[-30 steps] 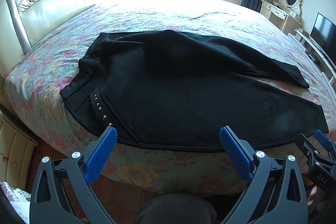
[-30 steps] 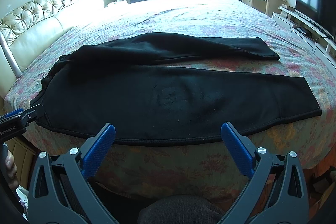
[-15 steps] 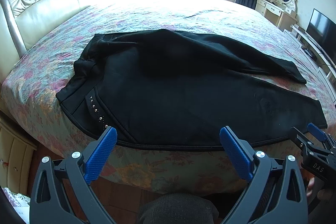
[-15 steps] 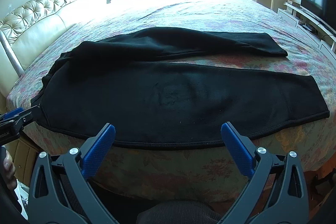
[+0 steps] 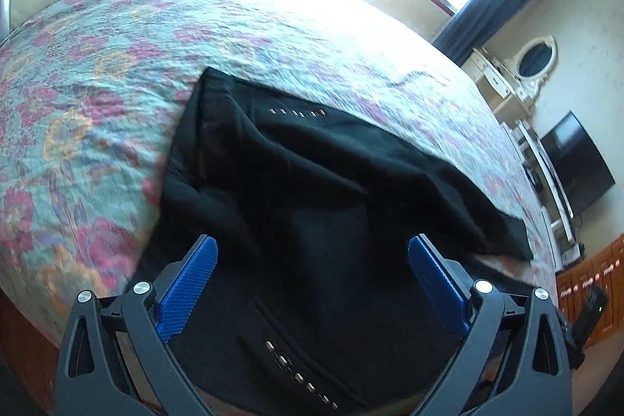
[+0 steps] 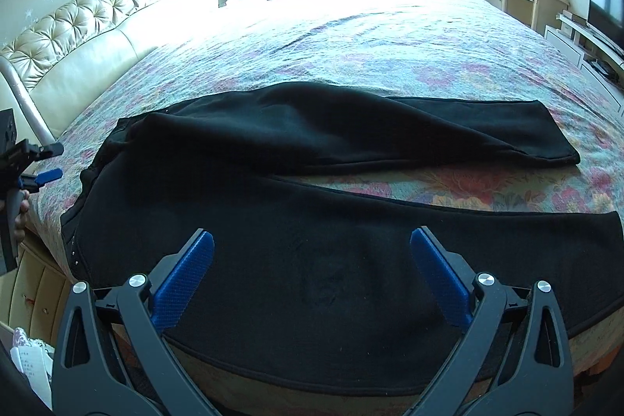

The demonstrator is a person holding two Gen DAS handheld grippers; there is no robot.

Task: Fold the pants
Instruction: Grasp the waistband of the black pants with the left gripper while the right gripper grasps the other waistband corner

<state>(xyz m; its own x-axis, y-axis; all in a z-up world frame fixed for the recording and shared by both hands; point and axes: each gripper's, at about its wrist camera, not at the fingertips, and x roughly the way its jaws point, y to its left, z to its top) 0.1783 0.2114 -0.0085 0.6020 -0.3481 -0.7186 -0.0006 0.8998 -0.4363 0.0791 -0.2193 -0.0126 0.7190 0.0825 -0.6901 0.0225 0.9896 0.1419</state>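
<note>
Both grippers hover low over the black pants [image 6: 312,240] on the bed [image 6: 390,38]: left gripper [image 5: 312,283] tilted, right gripper [image 6: 312,275] level, fingers spread, grasping nothing.

Open left hand-held gripper [image 5: 312,283] over pants [image 5: 312,205]

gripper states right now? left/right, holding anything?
Left gripper: open, holding nothing, over the waist end of the black pants.
Right gripper: open, holding nothing, over the near pant leg.
</note>
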